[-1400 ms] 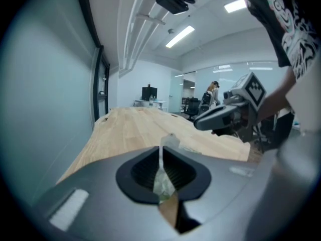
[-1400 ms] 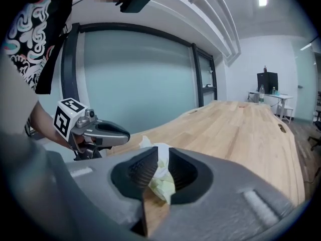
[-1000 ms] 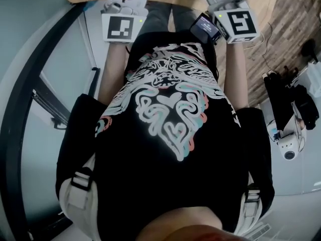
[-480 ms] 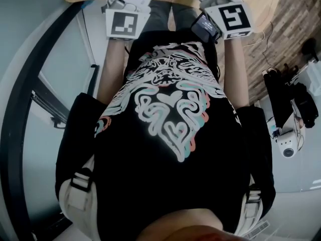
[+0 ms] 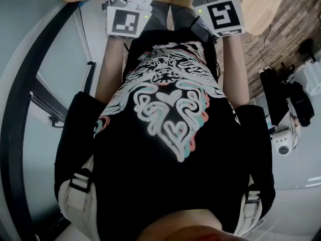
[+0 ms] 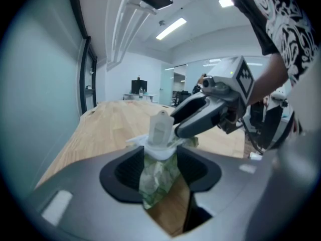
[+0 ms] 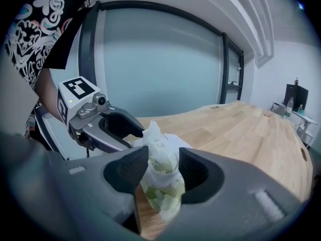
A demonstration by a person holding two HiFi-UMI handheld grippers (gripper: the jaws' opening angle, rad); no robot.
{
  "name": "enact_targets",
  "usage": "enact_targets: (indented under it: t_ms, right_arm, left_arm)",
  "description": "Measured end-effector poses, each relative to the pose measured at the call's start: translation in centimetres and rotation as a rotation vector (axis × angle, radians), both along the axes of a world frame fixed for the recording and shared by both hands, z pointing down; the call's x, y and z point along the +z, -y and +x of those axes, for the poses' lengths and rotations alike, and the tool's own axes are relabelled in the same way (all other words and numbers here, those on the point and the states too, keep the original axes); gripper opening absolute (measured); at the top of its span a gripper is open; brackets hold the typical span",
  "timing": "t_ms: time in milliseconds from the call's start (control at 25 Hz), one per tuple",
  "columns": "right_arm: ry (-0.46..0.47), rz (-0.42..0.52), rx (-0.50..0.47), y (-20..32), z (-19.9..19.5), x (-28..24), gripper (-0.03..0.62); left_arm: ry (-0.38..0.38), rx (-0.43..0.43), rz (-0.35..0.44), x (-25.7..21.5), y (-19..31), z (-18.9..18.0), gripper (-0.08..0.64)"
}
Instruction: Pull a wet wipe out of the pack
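Note:
A green-and-white wet wipe pack point(image 6: 158, 177) stands on end on the wooden table point(image 6: 110, 124), with its white flap point(image 6: 161, 129) raised at the top. The pack stands between the jaws of my left gripper point(image 6: 160, 167), which are opening. My right gripper point(image 7: 163, 169) faces it from the other side. Its jaws stand wide on either side of the same pack point(image 7: 163, 185), where a white tuft of wipe point(image 7: 153, 134) sticks up. Each gripper shows in the other's view. In the head view only the marker cubes point(image 5: 124, 21) point(image 5: 223, 16) show; the jaws are cut off at the top.
The person's black printed shirt fills most of the head view. A glass wall with a dark frame point(image 7: 150, 59) runs along the table's side. Screens and bottles stand at the table's far end point(image 6: 139, 89). Dark bags and a white device point(image 5: 288, 109) lie on the floor at right.
In the head view the right gripper's cube has slid left and up toward the frame's top and rolled. The left cube has hardly shifted.

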State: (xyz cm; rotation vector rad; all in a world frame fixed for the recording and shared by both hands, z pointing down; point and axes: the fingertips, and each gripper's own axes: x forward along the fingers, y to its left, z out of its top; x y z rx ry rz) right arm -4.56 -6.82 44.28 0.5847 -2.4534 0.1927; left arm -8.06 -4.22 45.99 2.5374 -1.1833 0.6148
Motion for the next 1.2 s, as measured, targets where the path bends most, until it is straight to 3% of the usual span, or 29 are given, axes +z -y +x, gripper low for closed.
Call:
enact_targets:
  t_ms: [600,640,680,720,1200]
  right_arm:
    - [-0.005,-0.015,-0.024,0.6,-1.5,1.3,0.183]
    - [-0.013,-0.004,-0.031,0.5,-1.5,1.3,0.168]
    - [-0.028,0.005,-0.039,0.5,-1.5,1.3,0.042]
    - [-0.041,0.012,-0.047,0.4,-1.5,1.4,0.002]
    - [-0.048,-0.001,-0.057,0.5,-1.1,1.7,0.0]
  left_arm:
    - [0.006,0.049,0.019,0.6,0.3,0.3,0.17]
    - [0.003,0.048,0.02,0.6,0.3,0.2,0.169]
    - [0.002,0.049,0.019,0.6,0.4,0.2,0.169]
    - [0.001,0.05,0.019,0.6,0.4,0.1,0.169]
    - [0.018,0.062,0.007,0.9,0.3,0.4,0.169]
